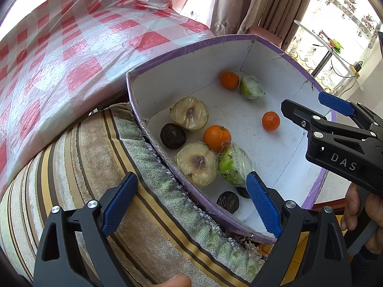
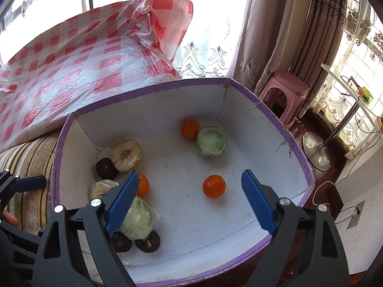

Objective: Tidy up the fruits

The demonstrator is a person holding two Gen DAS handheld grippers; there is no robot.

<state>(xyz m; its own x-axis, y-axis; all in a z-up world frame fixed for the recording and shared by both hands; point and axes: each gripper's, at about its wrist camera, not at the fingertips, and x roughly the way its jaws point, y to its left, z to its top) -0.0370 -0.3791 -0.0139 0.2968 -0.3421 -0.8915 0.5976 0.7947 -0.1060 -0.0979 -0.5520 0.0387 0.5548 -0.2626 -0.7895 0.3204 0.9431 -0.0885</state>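
Both our tongs, the left gripper (image 1: pixel 191 203) and the right gripper (image 2: pixel 190 201), are wide open and hold nothing, so we drop the right one straight over the lone orange (image 2: pixel 214 186) in the middle of the box (image 2: pixel 275 117).

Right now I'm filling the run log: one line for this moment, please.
left claw open, empty | right claw open, empty | lone orange between right claw fingers, untouched | fruit in purple-rimmed box
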